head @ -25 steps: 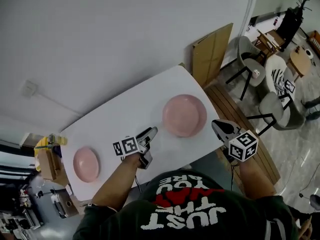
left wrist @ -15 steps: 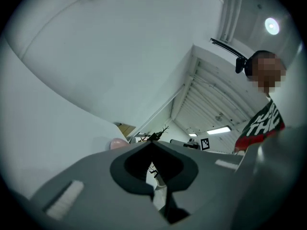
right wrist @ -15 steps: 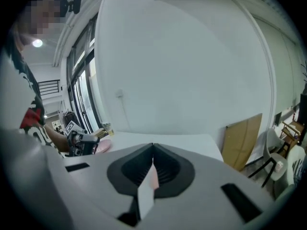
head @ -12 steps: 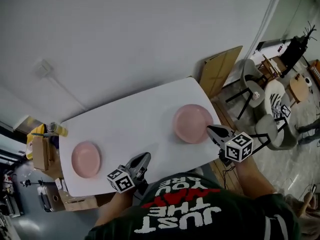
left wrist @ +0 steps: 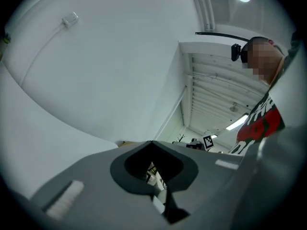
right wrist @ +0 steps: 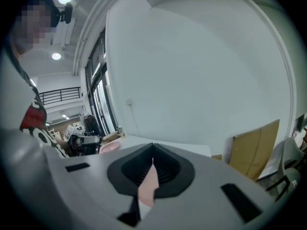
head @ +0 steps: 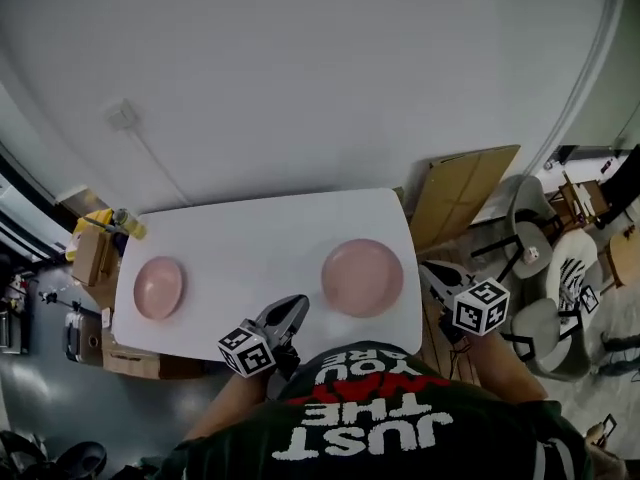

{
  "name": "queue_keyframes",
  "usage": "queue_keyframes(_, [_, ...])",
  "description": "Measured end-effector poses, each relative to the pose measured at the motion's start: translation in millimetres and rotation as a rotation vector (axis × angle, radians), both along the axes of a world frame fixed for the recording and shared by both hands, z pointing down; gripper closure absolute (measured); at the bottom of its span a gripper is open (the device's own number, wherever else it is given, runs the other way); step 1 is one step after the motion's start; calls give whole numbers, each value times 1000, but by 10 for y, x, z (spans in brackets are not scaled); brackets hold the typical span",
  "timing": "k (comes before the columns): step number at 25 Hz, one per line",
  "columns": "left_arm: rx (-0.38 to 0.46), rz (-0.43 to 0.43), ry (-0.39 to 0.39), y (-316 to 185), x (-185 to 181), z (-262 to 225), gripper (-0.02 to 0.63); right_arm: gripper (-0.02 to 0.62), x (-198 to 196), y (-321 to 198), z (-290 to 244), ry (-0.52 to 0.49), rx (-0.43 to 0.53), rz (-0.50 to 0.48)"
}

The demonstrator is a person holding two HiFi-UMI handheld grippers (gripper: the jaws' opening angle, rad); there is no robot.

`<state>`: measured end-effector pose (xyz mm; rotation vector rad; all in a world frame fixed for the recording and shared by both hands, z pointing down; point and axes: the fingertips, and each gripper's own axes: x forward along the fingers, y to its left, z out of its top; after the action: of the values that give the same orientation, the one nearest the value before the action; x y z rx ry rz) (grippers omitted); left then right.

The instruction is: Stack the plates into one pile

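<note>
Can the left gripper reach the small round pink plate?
Probably yes: only bare white table lies between the left gripper and the small round pink plate; its shut jaws must open first.

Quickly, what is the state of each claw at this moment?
Left claw: closed, holding nothing.
Right claw: closed, holding nothing.

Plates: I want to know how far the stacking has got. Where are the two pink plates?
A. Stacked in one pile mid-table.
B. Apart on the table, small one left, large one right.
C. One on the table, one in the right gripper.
B: in the head view the small plate and the large plate lie well apart on the table, unstacked.
</note>
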<state>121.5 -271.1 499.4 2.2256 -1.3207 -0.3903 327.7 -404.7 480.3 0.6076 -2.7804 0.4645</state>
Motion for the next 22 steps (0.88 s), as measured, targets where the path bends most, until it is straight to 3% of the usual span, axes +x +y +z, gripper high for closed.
queue_keyframes(3, [7, -36, -14, -172, 493, -59, 598, 589, 297, -111, 89, 10, -17, -65])
queue_keyframes(8, [19, -62, -147, -196, 932, -64, 598, 589, 543, -105, 257, 29, -44, -118])
queue_keyframes(15, [-9, -74, -203, 17, 910, 18, 598, 589, 402, 120, 425, 48, -68, -140])
queue_keyframes(22, [-36, -105, -215, 221, 698, 108, 598, 579, 146, -292, 1459, 219, -322, -52])
